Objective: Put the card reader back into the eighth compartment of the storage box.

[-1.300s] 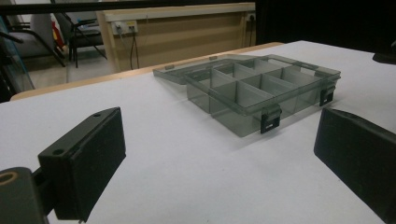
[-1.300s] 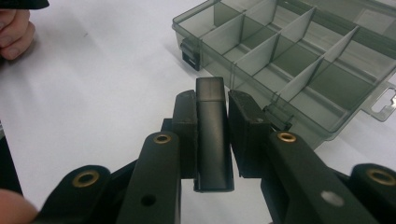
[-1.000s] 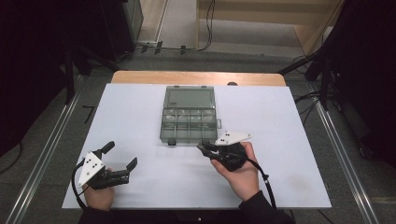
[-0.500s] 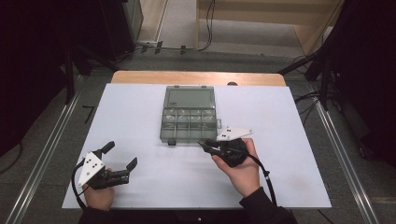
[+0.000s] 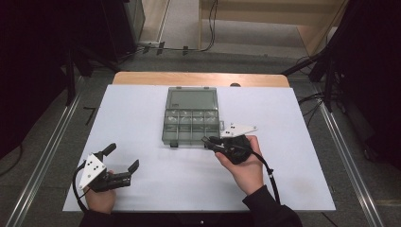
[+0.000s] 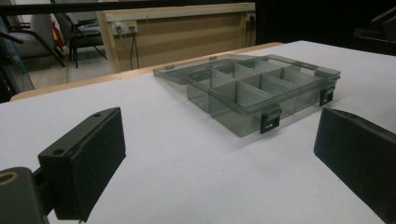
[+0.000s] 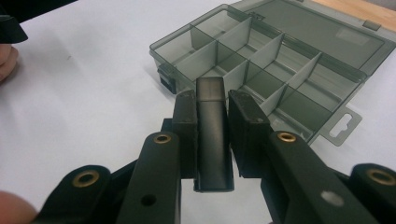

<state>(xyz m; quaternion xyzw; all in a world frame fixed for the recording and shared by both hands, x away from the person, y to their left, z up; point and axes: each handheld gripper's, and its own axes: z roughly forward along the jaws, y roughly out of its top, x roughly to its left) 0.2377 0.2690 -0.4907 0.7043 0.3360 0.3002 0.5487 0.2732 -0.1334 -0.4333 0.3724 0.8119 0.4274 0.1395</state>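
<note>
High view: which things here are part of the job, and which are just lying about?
In the job:
- compartment box, lid open
- small black piece clamped in the right tongs
- left tongs, open, waiting

Lying about:
- cables on the floor beyond the table
- chairs in the background

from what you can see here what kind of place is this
Probably a lab or workshop recording bench: a white-topped table, cables across the floor, wall sockets on a wooden panel, and office chairs behind.
</note>
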